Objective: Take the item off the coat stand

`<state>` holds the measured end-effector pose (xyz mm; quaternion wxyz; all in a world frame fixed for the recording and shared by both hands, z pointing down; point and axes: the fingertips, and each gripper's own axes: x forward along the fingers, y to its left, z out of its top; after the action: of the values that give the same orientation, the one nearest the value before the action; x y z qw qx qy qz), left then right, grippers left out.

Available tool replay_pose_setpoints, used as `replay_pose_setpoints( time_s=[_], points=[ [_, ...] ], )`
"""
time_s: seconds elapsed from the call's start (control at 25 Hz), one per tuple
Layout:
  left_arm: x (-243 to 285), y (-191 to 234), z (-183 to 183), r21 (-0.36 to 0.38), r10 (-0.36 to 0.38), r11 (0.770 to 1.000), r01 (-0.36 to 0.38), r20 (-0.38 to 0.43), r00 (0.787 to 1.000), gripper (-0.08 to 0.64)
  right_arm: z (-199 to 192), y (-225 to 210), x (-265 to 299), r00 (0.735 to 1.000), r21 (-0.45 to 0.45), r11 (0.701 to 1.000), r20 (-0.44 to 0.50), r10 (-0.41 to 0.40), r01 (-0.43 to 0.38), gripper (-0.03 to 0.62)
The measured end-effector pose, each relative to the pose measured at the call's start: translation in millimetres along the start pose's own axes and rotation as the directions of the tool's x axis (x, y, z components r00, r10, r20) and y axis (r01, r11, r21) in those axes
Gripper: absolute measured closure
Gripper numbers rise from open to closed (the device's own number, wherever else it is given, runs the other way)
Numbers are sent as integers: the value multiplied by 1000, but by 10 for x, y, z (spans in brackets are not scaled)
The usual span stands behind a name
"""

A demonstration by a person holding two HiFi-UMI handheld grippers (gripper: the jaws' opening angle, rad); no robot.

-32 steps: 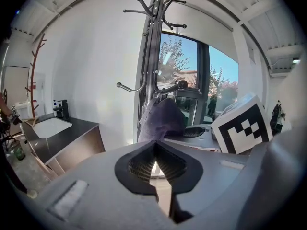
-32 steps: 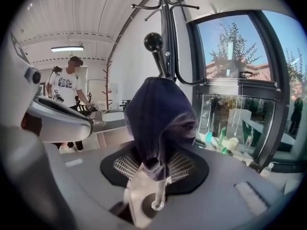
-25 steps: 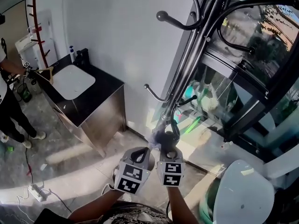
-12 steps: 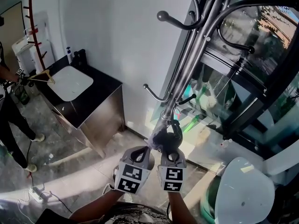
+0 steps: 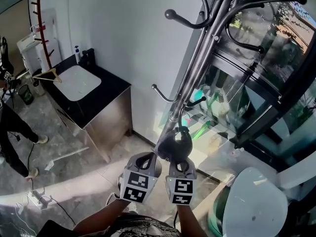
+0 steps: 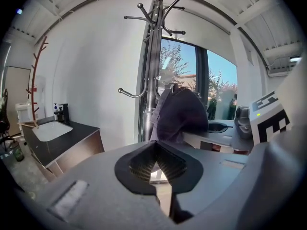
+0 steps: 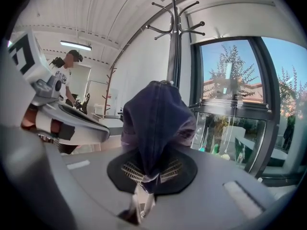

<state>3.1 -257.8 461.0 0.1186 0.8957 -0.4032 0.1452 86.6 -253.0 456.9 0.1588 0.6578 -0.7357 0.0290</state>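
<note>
Low beside the coat stand (image 5: pixel 197 68) pole, under its lowest hooks, the head view shows a dark cap (image 5: pixel 174 143) pinched by the right gripper (image 5: pixel 178 157), with the left gripper (image 5: pixel 147 163) alongside. Left gripper view: jaws pressed together, nothing between them; the cap sits ahead, by the pole. Right gripper view: jaws clamped on the cap's fabric.

The coat stand (image 5: pixel 197 68) runs past the head view's top edge, and its foot is hidden behind the dark cloth item (image 5: pixel 174 143). The cloth's lower end disappears between the closed jaws of the right hand-held gripper (image 7: pixel 149 176). A person (image 5: pixel 10 127) is cut off at the left edge.
</note>
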Motion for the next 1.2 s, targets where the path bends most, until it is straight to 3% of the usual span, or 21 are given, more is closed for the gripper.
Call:
replay_pose_setpoints(
  time_s=[1.2],
  points=[
    [-757, -887, -236, 11, 121, 993, -121, 36, 992, 558, -128, -43, -1223, 992, 37, 992, 45, 121, -122, 575]
  ],
)
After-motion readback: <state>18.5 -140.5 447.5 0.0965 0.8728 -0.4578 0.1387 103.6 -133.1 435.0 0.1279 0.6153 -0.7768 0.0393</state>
